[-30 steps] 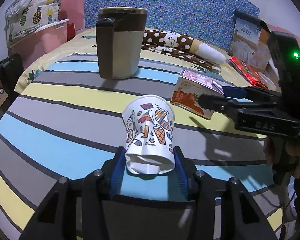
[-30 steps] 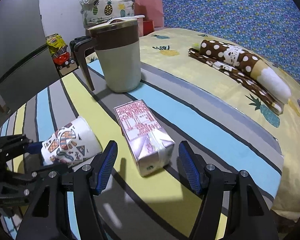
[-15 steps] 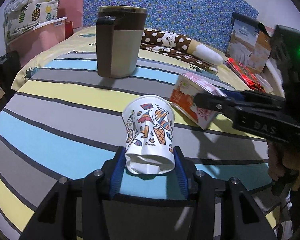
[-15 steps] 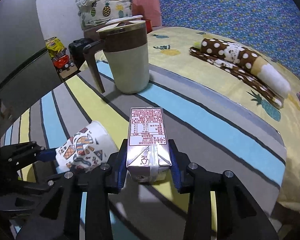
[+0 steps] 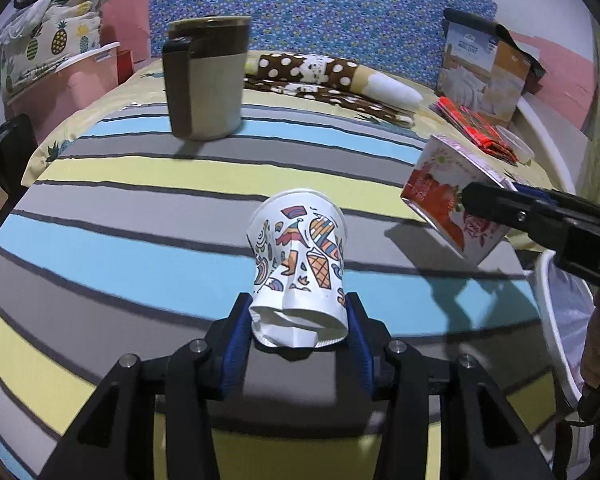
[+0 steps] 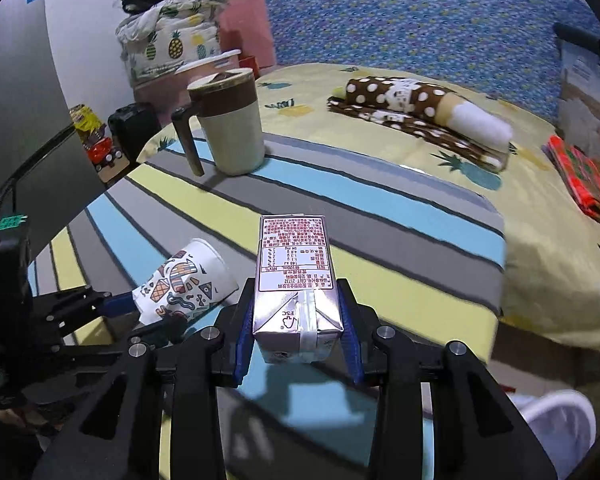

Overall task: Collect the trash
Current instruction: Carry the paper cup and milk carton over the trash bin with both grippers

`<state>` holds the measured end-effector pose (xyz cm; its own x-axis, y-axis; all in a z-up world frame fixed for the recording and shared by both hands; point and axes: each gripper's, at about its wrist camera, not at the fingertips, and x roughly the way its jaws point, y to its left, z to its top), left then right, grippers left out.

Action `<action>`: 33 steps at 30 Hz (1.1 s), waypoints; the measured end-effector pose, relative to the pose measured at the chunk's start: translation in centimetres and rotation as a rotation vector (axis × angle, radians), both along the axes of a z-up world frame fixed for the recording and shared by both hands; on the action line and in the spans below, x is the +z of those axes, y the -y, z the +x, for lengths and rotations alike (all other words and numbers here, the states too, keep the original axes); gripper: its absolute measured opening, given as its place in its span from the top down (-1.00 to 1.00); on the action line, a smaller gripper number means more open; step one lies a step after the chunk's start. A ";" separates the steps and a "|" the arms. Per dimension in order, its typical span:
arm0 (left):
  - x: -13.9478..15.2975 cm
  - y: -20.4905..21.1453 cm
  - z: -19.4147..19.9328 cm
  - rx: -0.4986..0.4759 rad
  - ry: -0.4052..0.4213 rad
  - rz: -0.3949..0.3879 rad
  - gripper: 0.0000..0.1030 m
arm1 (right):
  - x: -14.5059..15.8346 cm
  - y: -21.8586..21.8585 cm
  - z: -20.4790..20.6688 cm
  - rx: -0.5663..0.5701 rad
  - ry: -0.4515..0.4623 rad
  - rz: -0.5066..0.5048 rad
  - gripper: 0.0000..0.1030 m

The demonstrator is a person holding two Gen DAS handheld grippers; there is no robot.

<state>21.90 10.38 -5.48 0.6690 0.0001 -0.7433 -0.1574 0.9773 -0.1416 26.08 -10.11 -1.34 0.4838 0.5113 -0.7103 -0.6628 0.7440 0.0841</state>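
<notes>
Bright overhead light, hard shadows, fisheye warping, blurred edges

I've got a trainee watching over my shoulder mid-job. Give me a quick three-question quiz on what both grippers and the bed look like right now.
1. True or false: the left gripper holds a crushed paper cup.
2. What is the right gripper clamped on? A) mug B) juice carton C) red packet
3. Fill in: the lidded mug stands ____ on the striped blanket.

Key: 1 true; 2 B; 3 upright.
</notes>
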 end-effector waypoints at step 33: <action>5.3 10.5 -7.3 -0.185 0.102 0.003 0.08 | 1.7 10.4 -8.5 -0.221 0.084 0.106 0.24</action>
